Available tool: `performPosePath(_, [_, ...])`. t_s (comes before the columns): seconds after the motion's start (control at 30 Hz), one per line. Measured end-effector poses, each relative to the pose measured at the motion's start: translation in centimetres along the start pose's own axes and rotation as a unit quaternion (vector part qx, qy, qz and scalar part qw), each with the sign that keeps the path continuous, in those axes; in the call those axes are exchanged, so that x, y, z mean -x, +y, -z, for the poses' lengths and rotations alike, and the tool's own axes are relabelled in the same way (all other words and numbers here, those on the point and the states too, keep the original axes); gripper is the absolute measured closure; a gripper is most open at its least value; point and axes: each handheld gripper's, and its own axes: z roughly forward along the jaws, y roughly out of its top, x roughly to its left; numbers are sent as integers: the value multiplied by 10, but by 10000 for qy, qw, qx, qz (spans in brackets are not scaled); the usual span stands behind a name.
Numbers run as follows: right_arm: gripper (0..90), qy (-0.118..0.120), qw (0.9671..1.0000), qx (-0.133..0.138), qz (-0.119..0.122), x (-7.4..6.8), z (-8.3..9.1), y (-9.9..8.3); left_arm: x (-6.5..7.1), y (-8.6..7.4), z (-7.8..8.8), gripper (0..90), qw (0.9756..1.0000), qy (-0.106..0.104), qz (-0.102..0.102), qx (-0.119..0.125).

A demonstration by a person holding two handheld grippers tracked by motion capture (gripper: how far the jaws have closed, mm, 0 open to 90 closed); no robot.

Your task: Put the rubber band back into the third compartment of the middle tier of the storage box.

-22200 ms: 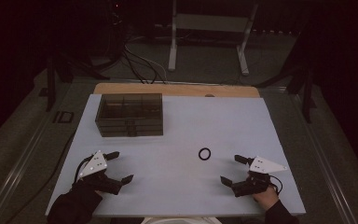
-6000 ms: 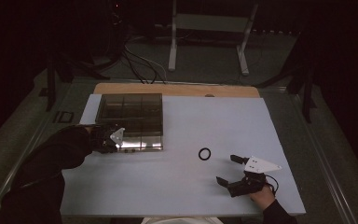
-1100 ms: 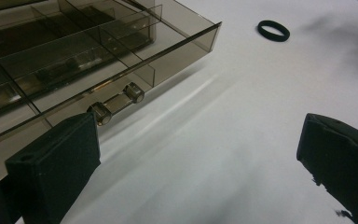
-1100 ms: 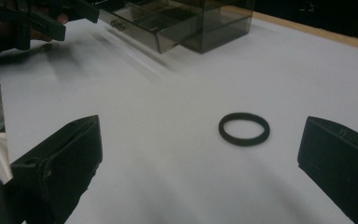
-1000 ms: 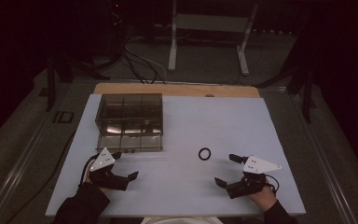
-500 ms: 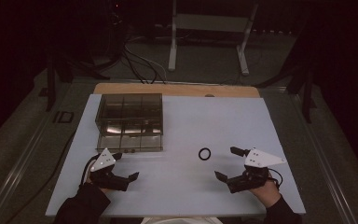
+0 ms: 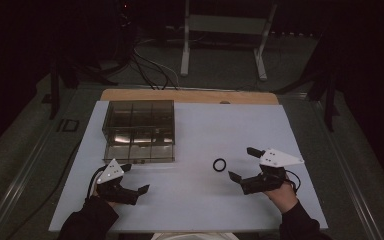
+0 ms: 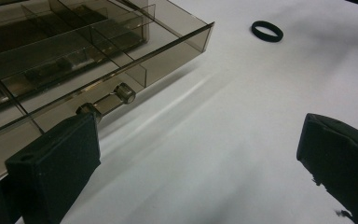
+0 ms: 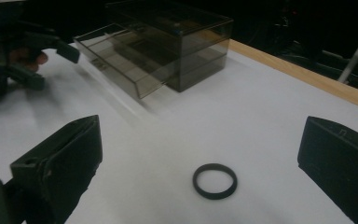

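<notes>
- Small black rubber-like ring (image 7: 219, 164) is lying flat on the white table sheet (image 7: 200, 200), right of the centre, well apart from everything else and just left of our right gripper (image 7: 240, 167).
- We are holding that right gripper with its jaws spread wide and gripping nothing; in the right gripper view the ring (image 9: 214, 180) is sitting on the sheet between the two black pads, nearer us than the box.
- We are judging the step in hand to be the pick-up of the ring, with the smoky transparent plastic drawer box (image 7: 139, 130) on the far left as its likely home.
- Its lowest drawer (image 8: 98, 70) is standing pulled out toward us, its divided compartments open from above and its small metal knob (image 8: 125, 92) facing the left gripper (image 7: 136, 180).
- We are keeping the left gripper low near the drawer front, jaws wide apart and holding nothing.
- To do this well, we are thinking of lowering the right gripper until one pad is inside or just beside the band and the other outside, since a flat thin ring gives little height to pinch.
- We are wanting a slow close, as the ring may slide on the smooth sheet.
</notes>
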Motion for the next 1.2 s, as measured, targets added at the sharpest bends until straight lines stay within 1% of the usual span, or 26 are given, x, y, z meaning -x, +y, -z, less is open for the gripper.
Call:
performPosePath(0.1, [0, -31, 10000, 5, -32, 5, -5, 3, 0, 0, 0, 8, 10000, -1, 10, 22])
performPosePath(0.2, [0, -81, 10000, -22, -19, 9, -9, 5, 0, 0, 0, 8, 10000, -7, 14, -11])
performPosePath(0.27, [0, -97, 9999, -18, -57, 12, -12, 6, 0, 0, 0, 8, 10000, -8, 15, -15])
performPosePath(0.37, [0, -150, 9997, -22, -172, 16, -16, 7, 0, 0, 0, 8, 10000, -9, 5, -1])
performPosePath(0.43, [0, -191, 9996, -63, -195, 19, -19, 8, 0, 0, 0, 8, 10000, 1, -1, -7])
performPosePath(0.5, [0, -153, 9994, -47, -293, 22, -22, 8, 0, 0, 0, 8, 10000, -2, 24, 14])
performPosePath(0.53, [0, -153, 9994, -47, -293, 22, -22, 8, 0, 0, 0, 8, 10000, -2, 24, 14])
performPosePath(0.6, [0, -119, 9990, -29, -439, 26, -26, 7, 0, 0, 0, 8, 10000, -8, 24, 24])
performPosePath(0.73, [0, -203, 9988, -96, -439, 32, -31, 6, 0, 0, 0, 8, 10000, -9, 12, -1])
performPosePath(0.83, [0, -216, 9984, -110, -519, 36, -35, 6, 0, 0, 0, 8, 10000, 10, 10, 11])
performPosePath(0.93, [0, -243, 9981, -153, -538, 40, -39, 5, 0, 0, 0, 8, 10000, 8, 8, -2])
performPosePath(1.0, [0, -287, 9980, -217, -524, 42, -42, 5, 0, 0, 0, 8, 10000, 5, 10, -9])
performPosePath(1.1, [0, -283, 9975, -280, -592, 45, -47, 2, 0, 0, 0, 8, 10000, 1, 3, -6])
performPosePath(1.2, [0, -283, 9973, -382, -562, 46, -53, -1, 0, 0, 0, 8, 10000, 14, -4, -27])
